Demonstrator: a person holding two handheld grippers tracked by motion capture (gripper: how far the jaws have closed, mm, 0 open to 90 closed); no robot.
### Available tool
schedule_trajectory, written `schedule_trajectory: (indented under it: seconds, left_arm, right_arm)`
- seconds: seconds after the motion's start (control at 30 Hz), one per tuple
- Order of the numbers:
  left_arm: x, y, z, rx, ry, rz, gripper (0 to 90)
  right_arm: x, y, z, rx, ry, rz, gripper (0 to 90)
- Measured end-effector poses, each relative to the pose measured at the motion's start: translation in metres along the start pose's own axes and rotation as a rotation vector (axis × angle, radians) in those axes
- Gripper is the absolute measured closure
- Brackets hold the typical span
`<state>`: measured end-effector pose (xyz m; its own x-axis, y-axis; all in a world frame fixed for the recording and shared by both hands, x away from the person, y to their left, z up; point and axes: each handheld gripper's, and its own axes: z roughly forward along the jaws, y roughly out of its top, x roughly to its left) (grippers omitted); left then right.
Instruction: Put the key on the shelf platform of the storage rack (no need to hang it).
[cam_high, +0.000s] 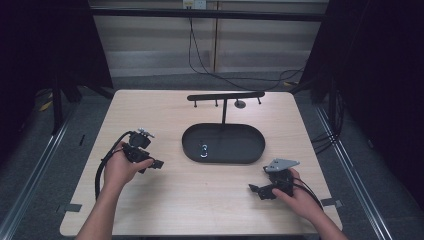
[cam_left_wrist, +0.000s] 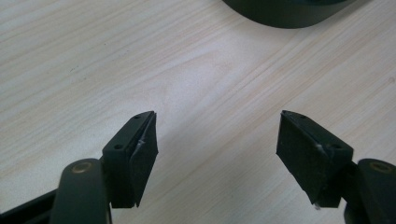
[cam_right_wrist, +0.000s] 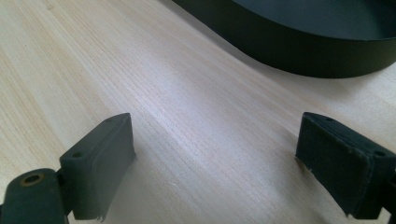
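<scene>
Small shiny metal clip (cam_high: 203, 150) lies in the black oval tray (cam_high: 250, 152), left of centre, below the hook stand (cam_high: 224, 96). Left gripper (cam_high: 156, 163) is held near the tray's left end, jaws apart, nothing between them. Right gripper (cam_high: 254, 189) is held near the table's (cam_high: 150, 107) front, jaws apart, empty. The clip is judged light, stiff, slippery and small; it is best pinched across its sides, from above.

Matt black tray (cam_high: 223, 143), wood-grain table (cam_high: 200, 195)
</scene>
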<state>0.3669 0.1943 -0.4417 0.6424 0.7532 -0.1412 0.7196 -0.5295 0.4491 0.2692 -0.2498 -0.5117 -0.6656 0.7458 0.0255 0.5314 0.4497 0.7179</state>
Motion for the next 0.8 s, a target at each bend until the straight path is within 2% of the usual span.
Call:
schedule_trajectory:
  seconds: [0.8]
  left_arm:
    - [0.013,-0.031,0.001,0.000,-0.003,-0.016,28.0]
  right_arm:
    - [0.000,0.000,0.000,0.001,0.000,0.002,10.8]
